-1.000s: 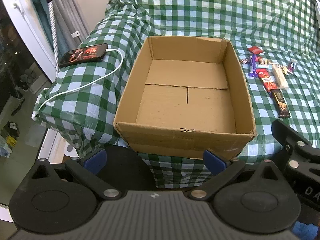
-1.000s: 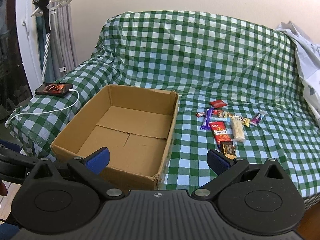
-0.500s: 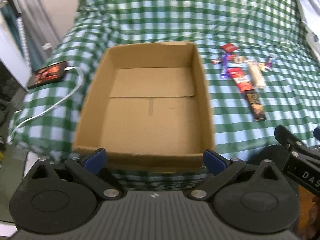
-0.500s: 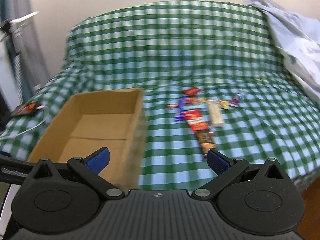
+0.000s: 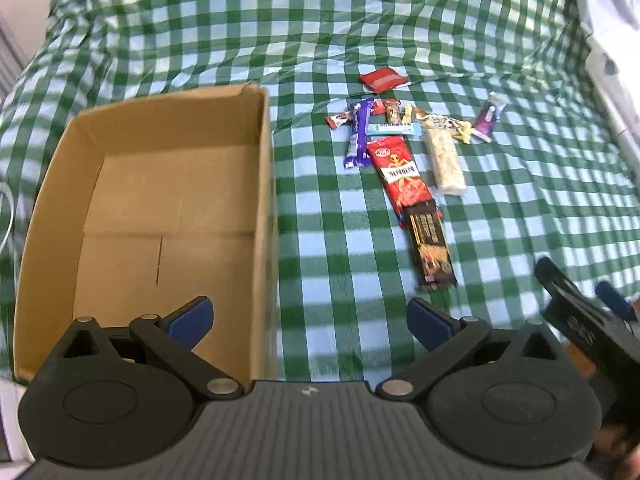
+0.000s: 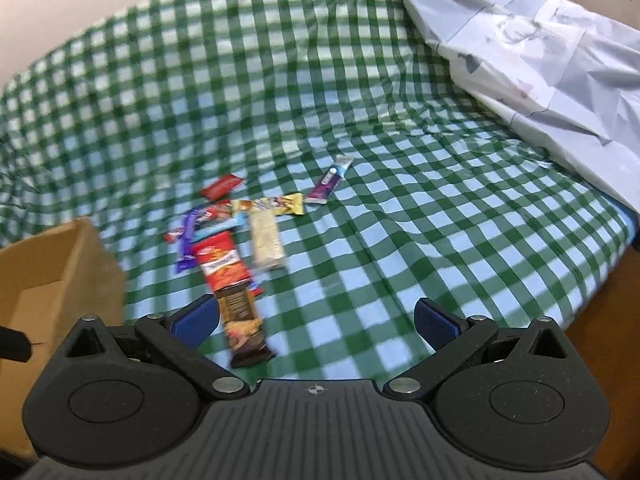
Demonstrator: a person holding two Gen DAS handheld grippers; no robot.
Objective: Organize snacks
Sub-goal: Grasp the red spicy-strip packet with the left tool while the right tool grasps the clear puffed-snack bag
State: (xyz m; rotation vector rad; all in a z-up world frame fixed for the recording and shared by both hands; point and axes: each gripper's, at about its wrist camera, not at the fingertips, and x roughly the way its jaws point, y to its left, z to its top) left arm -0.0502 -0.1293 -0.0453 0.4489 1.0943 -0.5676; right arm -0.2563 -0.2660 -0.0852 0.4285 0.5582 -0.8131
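Between the blue pads of the left claw (image 5: 310, 320), which stand spread wide and hold nothing, lie the right wall of a cardboard box (image 5: 262, 216) and a strip of green checked cloth (image 5: 328, 240). That claw hangs low at the near edge of the box, whose bottom is bare. Just right of the box the snacks lie on the cloth in a loose cluster: a dark brown bar (image 5: 432, 248) nearest, a long red packet (image 5: 400, 172) touching its far end, a pale rice bar (image 5: 444, 160) beside that, a purple bar (image 5: 358, 132), a small red packet (image 5: 382, 80) farthest back, and a little purple sachet (image 5: 489, 118) off to the right.

The right claw (image 6: 316, 324) is likewise spread and empty, hovering over the cloth with the dark brown bar just inside its left pad (image 6: 196, 322). Part of it shows at the lower right of the left view. A crumpled pale sheet (image 6: 540, 40) lies over the far right.
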